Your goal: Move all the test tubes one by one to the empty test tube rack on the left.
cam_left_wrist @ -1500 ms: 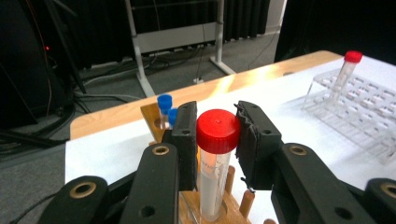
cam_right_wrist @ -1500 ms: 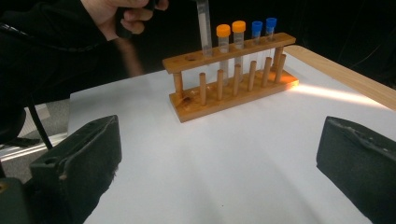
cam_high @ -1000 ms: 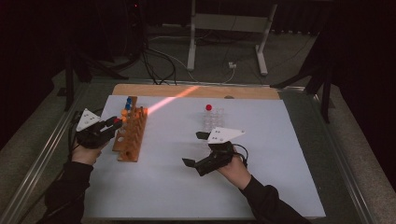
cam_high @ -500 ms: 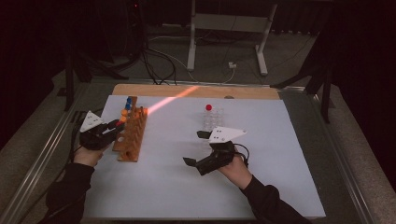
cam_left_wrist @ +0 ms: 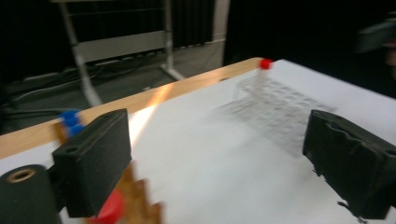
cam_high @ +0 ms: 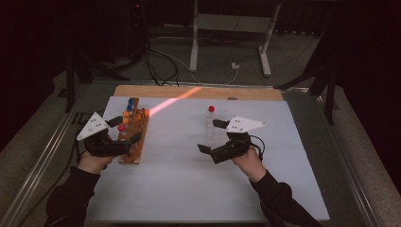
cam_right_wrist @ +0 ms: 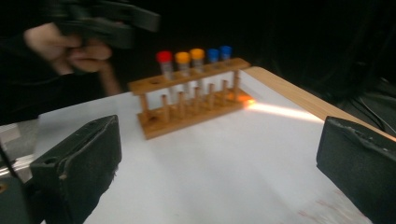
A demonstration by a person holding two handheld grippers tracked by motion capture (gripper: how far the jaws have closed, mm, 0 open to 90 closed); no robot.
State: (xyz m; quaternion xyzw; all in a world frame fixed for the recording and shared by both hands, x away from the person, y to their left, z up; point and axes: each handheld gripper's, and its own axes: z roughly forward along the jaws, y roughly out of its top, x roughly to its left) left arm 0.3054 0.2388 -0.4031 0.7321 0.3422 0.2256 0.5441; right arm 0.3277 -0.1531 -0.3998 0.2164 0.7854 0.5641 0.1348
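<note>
**Both hand-held grippers spread, wooden rack at L side of counter**

L hand-held gripper (cam_high: 124,135): at far L of the white counter (cam_high: 179,189) in the high view, held by the person's L hand (cam_high: 94,163). Jaws have just been opening and now stand wide apart. Nothing is pinched. In the L gripper view the red-capped tube (cam_left_wrist: 108,210) sits low, just beside the L jaw, not clamped; img is blurred there, so contact can't be confirmed.

Wooden rack (cam_high: 134,137): just R of the L hand-held gripper, long axis running away from the person, near the L counter edge. The R gripper view shows it upright w/ five capped tubes in a row: one red (cam_right_wrist: 164,57), two orange (cam_right_wrist: 182,58), two blue (cam_right_wrist: 213,53). The hole at the near end, next to the red tube, looks vacant. An orange light streak (cam_high: 175,100) runs across the counter from the rack's far end toward the wooden strip (cam_high: 198,91) at the back edge.

Clear rack (cam_high: 215,127): centre-R of counter, well apart from the wooden rack. One red-capped tube (cam_high: 211,109) stands at its far end.

R hand-held gripper (cam_high: 210,136): just beside the clear rack on the near side, held by the R hand (cam_high: 248,163), pointing L toward the wooden rack. Jaws spread wide, nothing between them.
</note>
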